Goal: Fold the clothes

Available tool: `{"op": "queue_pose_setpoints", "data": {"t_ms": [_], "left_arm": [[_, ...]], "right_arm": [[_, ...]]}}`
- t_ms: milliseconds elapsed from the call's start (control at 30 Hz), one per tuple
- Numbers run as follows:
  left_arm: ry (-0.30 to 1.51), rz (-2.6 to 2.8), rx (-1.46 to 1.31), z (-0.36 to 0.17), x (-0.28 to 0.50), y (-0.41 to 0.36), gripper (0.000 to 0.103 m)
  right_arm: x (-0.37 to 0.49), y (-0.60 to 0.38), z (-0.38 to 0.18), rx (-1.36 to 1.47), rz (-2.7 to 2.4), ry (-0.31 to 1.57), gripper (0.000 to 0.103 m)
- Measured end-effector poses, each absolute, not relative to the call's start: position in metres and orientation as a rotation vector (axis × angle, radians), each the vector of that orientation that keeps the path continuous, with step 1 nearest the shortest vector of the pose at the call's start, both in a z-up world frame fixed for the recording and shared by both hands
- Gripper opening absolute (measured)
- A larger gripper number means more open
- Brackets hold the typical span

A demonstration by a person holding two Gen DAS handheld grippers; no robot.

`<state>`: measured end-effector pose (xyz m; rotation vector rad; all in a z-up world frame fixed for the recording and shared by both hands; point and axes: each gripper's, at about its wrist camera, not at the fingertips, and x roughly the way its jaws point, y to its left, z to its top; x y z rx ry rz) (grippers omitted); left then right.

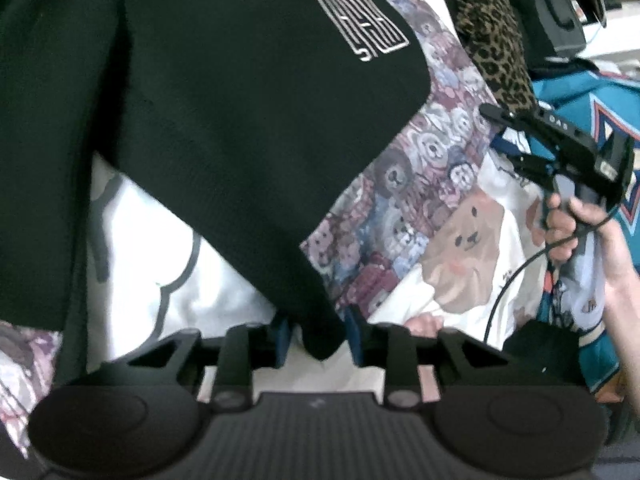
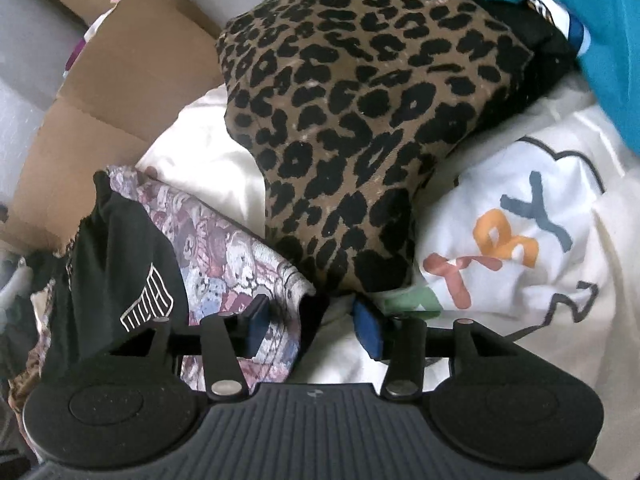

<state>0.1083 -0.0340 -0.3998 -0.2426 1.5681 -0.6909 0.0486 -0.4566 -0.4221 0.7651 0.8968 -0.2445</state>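
Left wrist view first: the left gripper [image 1: 316, 336] has its blue pads [image 1: 283, 334] a little apart, and a corner of the black knit garment with a white outlined logo [image 1: 224, 120] hangs down into the gap between them. Doesn't look like the pads are pinching it, there's daylight on both sides. The black garment fills most of the far left of the view, draped over a bear-print patchwork fabric [image 1: 432, 152] and a white cloth with grey outlines [image 1: 168, 256]. Off to the right a hand [image 1: 576, 228] grips the handle of the right gripper [image 1: 508, 136], seen side-on; can't make out its jaws from this angle. Behind it sits a leopard-print cloth [image 1: 496, 48], and at the far right a teal jersey with white trim [image 1: 568, 92].

Right wrist view: the right gripper [image 2: 312, 320] is clearly spread wide, nothing between the blue pads [image 2: 370, 330], just white fabric underneath. Straight ahead is the leopard-print cloth [image 2: 360, 120], lumped up high. Right of it, a white tee with colourful letters [image 2: 512, 240]. On the left the bear-print fabric [image 2: 224, 248] and the black garment [image 2: 120, 264], logo showing, bunched at the near left. Brown cardboard box flaps [image 2: 100, 92] sit far left, and the teal jersey [image 2: 600, 40] pokes in at the top right.
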Motion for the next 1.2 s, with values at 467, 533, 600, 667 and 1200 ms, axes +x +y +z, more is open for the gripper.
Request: {"op": "queue_pose_setpoints", "data": {"t_ms": [467,533,600,667,1200], "left_arm": [[1.523,-0.795,-0.256,-0.389,0.104,-0.031,0.003],[1.512,-0.822,-0.256,-0.383,0.104,-0.031,0.003],[1.509,-0.839,-0.269,-0.380,0.105,-0.031,0.003],[1.503,-0.860,-0.277,-0.377,0.106,-0.031,0.003],[1.481,-0.880,-0.156,-0.368,0.110,-0.024,0.027]], "right_arm": [[0.047,-0.450,-0.389,0.724,-0.183,0.800,0.001],[0.048,-0.447,-0.376,0.705,-0.191,0.784,0.001],[0.048,-0.450,-0.367,0.705,-0.198,0.769,0.001],[0.047,-0.453,-0.359,0.697,-0.207,0.760,0.001],[0.054,-0.457,-0.360,0.633,-0.340,0.819,0.016]]}}
